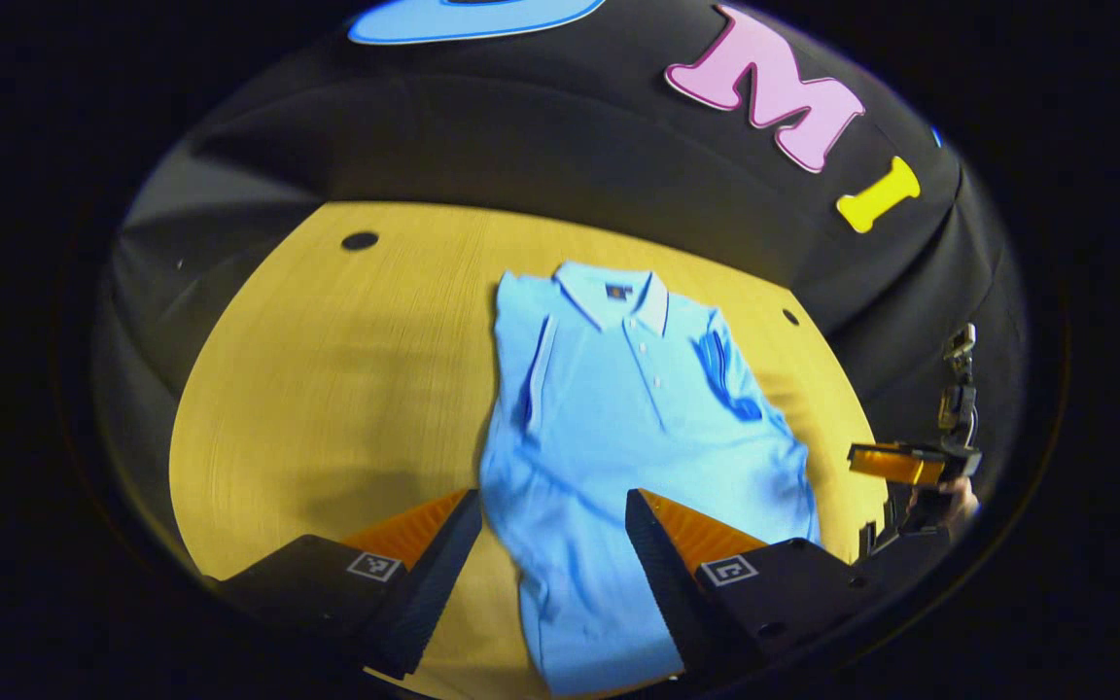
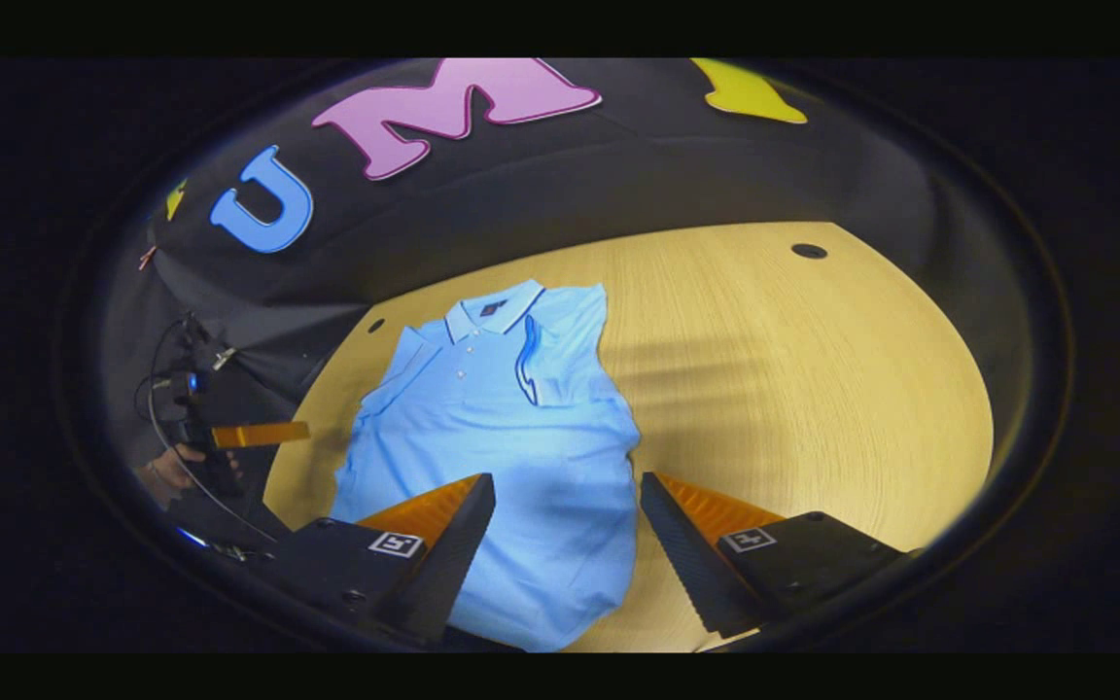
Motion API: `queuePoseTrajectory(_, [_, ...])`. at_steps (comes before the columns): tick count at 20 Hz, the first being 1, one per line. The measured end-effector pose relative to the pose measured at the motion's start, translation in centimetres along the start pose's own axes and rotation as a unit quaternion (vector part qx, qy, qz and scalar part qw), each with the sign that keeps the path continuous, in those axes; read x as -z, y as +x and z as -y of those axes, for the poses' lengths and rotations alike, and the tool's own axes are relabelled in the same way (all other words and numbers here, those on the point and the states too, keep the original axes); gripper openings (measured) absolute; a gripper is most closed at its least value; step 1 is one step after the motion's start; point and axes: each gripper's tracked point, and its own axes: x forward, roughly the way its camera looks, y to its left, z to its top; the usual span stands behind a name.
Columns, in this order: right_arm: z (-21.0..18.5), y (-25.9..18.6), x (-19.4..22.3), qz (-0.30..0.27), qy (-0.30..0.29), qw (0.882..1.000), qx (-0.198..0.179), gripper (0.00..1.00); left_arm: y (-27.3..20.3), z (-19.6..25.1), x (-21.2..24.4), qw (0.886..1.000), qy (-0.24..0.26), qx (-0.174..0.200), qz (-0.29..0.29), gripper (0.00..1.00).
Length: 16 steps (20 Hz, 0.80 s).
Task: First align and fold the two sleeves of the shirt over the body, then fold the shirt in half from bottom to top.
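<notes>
One shirt [image 1: 633, 428] lies flat on the wooden table [image 1: 346, 389], collar [image 1: 613, 292] at the far end toward the booth wall, and both short sleeves are already folded in over the body.

In the left gripper view, the left gripper [image 1: 552, 544] hangs above the shirt's lower part with its two fingers spread wide and nothing between them. One finger sits over bare table just left of the shirt's left edge; the other is over the cloth near the hem. Right of the shirt, past the table's edge, the other gripper shows in a hand [image 1: 959, 501].

In the right gripper view, the right gripper [image 2: 568, 530] is likewise spread wide and empty above the shirt's [image 2: 502, 437] lower half, left finger over the cloth, right finger over the table [image 2: 813, 389] just beside the shirt's right edge. Two small dark holes mark the tabletop beyond the collar [image 2: 492, 311].
</notes>
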Motion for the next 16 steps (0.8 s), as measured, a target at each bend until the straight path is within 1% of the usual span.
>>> queuePoseTrajectory(2, [0.0,-1.0,2.2,-0.007,0.015,1.0,0.005,0.95,-0.6,-0.7,4.9,0.999,-0.004,-0.008,-0.031,0.96])
queuePoseTrajectory(5, [0.0,-2.1,6.1,-0.03,0.038,0.999,0.014,0.95,-1.4,0.8,9.0,0.998,-0.042,0.013,-0.054,0.96])
queuePoseTrajectory(7, [-0.2,-2.7,8.9,-0.047,0.05,0.997,0.016,0.95,-1.7,1.0,10.5,0.997,-0.048,0.017,-0.06,0.96])
queuePoseTrajectory(12, [-0.2,-3.4,14.9,-0.092,0.085,0.992,0.023,0.95,-1.6,1.3,13.4,0.995,-0.033,0.017,-0.089,0.96])
queuePoseTrajectory(13, [-0.3,-3.7,15.8,-0.106,0.092,0.99,0.022,0.95,-1.7,1.2,14.1,0.995,-0.031,0.014,-0.095,0.96])
queuePoseTrajectory(14, [-0.6,-3.5,15.8,-0.106,0.101,0.989,0.019,0.95,-1.6,1.2,14.9,0.994,-0.031,0.009,-0.106,0.96])
queuePoseTrajectory(15, [-1.3,-3.8,16.1,-0.111,0.112,0.987,0.012,0.9,-1.6,1.3,15.0,0.995,-0.022,0.007,-0.101,0.96])
queuePoseTrajectory(16, [-1.7,-3.7,16.6,-0.119,0.125,0.985,0.01,0.93,-1.4,1.5,15.3,0.995,-0.008,0.005,-0.104,0.96])
